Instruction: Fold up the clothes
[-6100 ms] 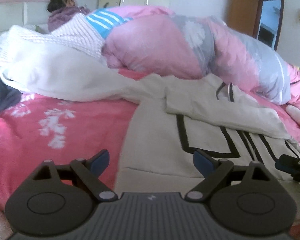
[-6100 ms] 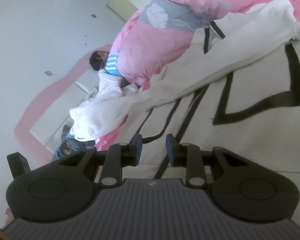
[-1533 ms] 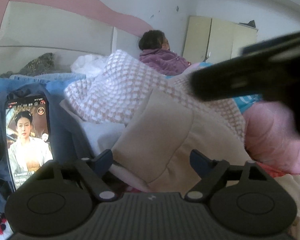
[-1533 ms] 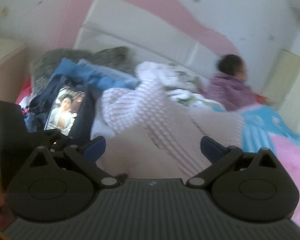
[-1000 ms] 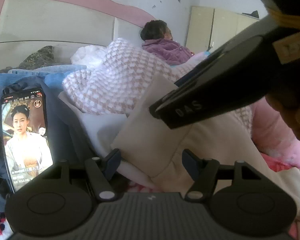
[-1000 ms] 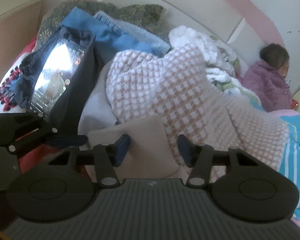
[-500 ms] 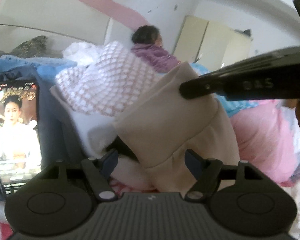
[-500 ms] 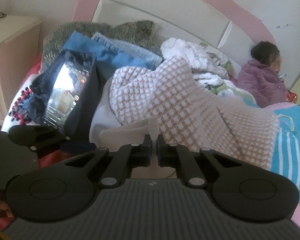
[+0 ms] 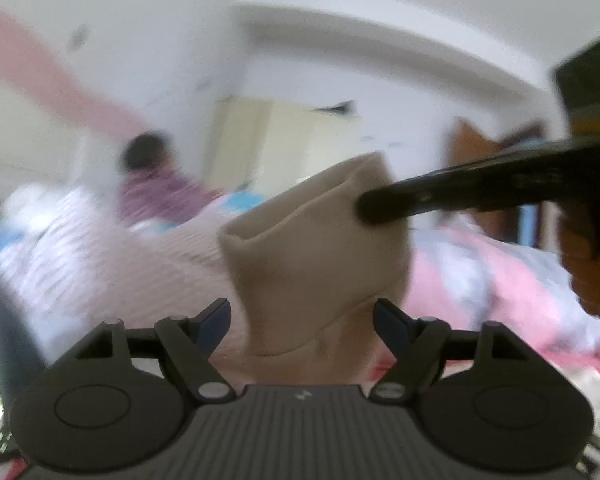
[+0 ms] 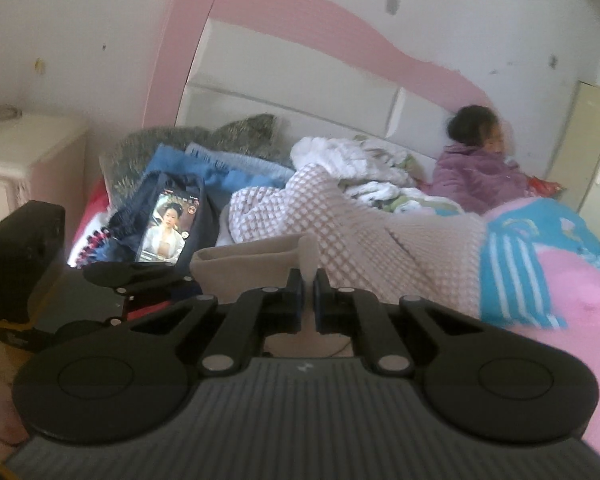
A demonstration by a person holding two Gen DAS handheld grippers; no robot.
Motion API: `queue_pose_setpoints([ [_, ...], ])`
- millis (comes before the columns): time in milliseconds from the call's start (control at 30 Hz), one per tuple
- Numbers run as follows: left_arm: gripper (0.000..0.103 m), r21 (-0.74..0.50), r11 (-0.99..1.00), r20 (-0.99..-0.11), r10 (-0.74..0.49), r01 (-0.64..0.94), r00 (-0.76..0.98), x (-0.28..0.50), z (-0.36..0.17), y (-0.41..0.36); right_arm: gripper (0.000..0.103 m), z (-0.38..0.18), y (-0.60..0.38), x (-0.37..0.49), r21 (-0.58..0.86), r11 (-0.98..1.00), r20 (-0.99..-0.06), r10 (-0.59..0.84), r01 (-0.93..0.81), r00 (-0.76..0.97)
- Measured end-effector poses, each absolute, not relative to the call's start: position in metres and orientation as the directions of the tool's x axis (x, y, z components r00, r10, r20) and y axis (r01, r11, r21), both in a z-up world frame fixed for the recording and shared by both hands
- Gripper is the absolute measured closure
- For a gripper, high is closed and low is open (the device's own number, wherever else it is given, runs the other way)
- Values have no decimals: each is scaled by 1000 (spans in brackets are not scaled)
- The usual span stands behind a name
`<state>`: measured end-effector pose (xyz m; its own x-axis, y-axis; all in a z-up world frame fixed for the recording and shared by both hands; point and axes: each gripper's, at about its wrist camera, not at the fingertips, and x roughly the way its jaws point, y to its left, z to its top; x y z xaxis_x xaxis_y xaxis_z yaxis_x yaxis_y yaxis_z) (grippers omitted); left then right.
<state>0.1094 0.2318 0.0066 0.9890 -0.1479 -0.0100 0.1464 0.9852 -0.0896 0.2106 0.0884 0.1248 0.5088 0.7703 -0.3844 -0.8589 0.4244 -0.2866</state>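
The right gripper [image 10: 309,280] is clamped on a fold of the beige garment [image 10: 256,258], pinching its edge between closed fingers at the near edge of the bed; a second ago those fingers stood apart around the same cloth. Seen from the left wrist, the garment [image 9: 320,256] now hangs lifted as an open pouch of fabric, higher than half a second ago, with the right gripper's dark fingers [image 9: 452,196] reaching in from the right to hold its upper right corner. The left gripper [image 9: 302,318] is opening, its blue pads on either side of the garment's lower part without pressing on it, wider than a second ago. Part of a hand [image 9: 588,268] shows at the far right of that view. Left of the garment lies a lit phone [image 10: 167,227] on dark blue clothing [image 10: 204,200], which has slid almost out of the left wrist view. Behind the garment a pink-and-white checked blanket [image 10: 364,232] is heaped, with a pink quilt [image 10: 572,280] to the right. Farther back, a person in a purple jacket [image 10: 476,176] sits against the pink-and-white headboard [image 10: 300,92]. The left wrist view is heavily blurred.
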Motion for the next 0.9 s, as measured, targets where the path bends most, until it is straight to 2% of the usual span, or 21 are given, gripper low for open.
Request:
queue_pose_setpoints([
  [100, 26, 28, 963, -8, -267, 267, 964, 93, 0, 197, 99, 120, 49, 190, -268, 477, -360, 757, -837, 546],
  [267, 40, 168, 892, -105, -407, 420, 907, 80, -20, 138, 99, 94, -25, 158, -154, 609, -355, 701, -778, 619],
  [300, 47, 188, 876, -134, -425, 444, 895, 80, -25, 126, 99, 85, -38, 152, -125, 635, -363, 686, -762, 631],
  [433, 67, 297, 811, -282, -431, 505, 857, 85, -53, 76, 94, 46, -82, 136, 1, 742, -423, 608, -671, 672],
  [567, 74, 384, 752, -403, -385, 535, 831, 95, -79, 48, 90, 10, -121, 121, 139, 830, -491, 532, -540, 690],
  [667, 75, 419, 732, -417, -372, 538, 830, 95, -90, 45, 72, -8, -143, 105, 232, 861, -519, 502, -452, 691],
  [733, 75, 421, 733, -414, -369, 535, 832, 95, -92, 42, 52, -17, -158, 96, 304, 867, -527, 498, -395, 688],
  [800, 77, 426, 735, -406, -366, 528, 837, 93, -92, 39, 44, -24, -170, 90, 404, 849, -521, 520, -341, 677],
  [900, 86, 431, 746, -378, -362, 508, 852, 87, -89, 40, 39, -35, -184, 92, 579, 776, -497, 580, -250, 646],
])
